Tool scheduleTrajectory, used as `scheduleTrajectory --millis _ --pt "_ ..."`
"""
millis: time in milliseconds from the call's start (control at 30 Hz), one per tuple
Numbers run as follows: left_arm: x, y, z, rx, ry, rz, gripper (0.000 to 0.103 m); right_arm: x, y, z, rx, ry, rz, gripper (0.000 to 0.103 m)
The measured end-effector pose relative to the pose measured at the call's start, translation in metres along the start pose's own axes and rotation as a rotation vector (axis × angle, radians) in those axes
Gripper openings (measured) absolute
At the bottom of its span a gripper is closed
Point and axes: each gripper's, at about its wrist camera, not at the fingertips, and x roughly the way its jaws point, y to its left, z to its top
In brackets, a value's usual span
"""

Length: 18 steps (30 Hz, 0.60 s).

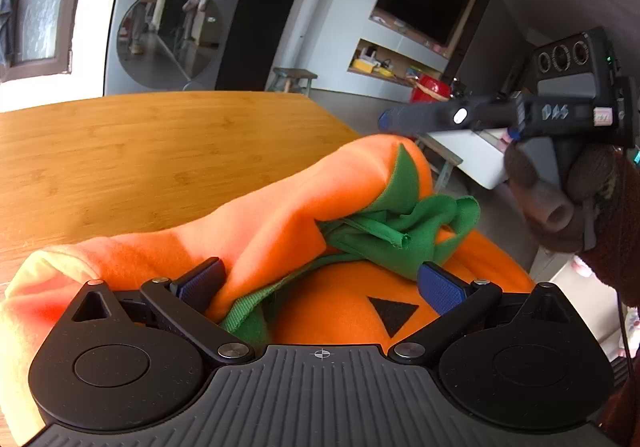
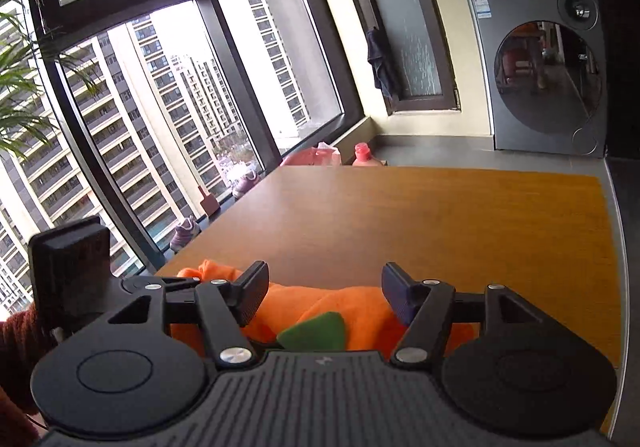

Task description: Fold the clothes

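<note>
Left tool (image 1: 320, 281): jaws wide. A fold of the orange costume (image 1: 280, 223) lies against the left pad (image 1: 202, 281); the right pad stands apart from the cloth, so nothing is clamped. Right tool (image 2: 324, 287): jaws wide, nothing between the pads; it hangs above the cloth. In the left view it shows at far right, held in a person's hand (image 1: 560, 199) with a dark red sleeve.

Costume: orange fleece, green collar (image 1: 400, 231) bunched at the centre, a black triangle patch (image 1: 394, 313) just near the left tool. It sits at the near edge of the wooden surface (image 1: 140, 151). One orange flap is laid over the body toward the left; the collar is rumpled, not flat.

Progress, judged: early to middle. One fold looks laid, but the bundle is loose and uneven. Left to do: flatten the collar, bring in the remaining side, fold once more into a compact stack.

Far background: washing machine (image 2: 544, 71), window (image 2: 160, 87).
</note>
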Motion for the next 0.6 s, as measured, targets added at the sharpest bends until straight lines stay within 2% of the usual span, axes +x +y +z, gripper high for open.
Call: scheduleTrajectory --millis 67,133,200,300,400,433,467,533,600 --pt "-0.002 0.0 -0.002 -0.007 -0.004 -0.008 0.103 0.029 0.003 -0.017 -0.046 0.088 -0.08 0.066" --pt "-0.003 0.0 -0.003 -0.004 -0.005 -0.014 0.103 0.045 0.002 -0.033 -0.064 0.132 -0.125 0.071" --pt "-0.005 0.0 -0.002 -0.016 -0.011 -0.024 0.103 0.045 0.0 -0.042 -0.057 0.116 -0.11 0.073" --pt "-0.015 0.005 0.012 -0.11 -0.04 -0.074 0.103 0.044 0.004 -0.047 -0.101 0.117 -0.117 0.078" --pt "-0.027 0.012 0.022 -0.227 -0.127 -0.196 0.103 0.051 0.01 -0.052 -0.152 0.131 -0.121 0.091" --pt "-0.026 0.013 0.022 -0.248 -0.136 -0.22 0.103 0.053 0.017 -0.054 -0.179 0.141 -0.136 0.103" --pt "-0.023 0.014 0.02 -0.253 -0.12 -0.219 0.103 0.056 0.023 -0.056 -0.206 0.15 -0.151 0.103" --pt "-0.009 0.018 0.012 -0.266 -0.051 -0.166 0.103 0.061 0.034 -0.059 -0.25 0.168 -0.179 0.103" --pt "0.002 0.025 0.002 -0.297 -0.011 -0.136 0.103 0.061 0.031 -0.055 -0.21 0.176 -0.172 0.103"
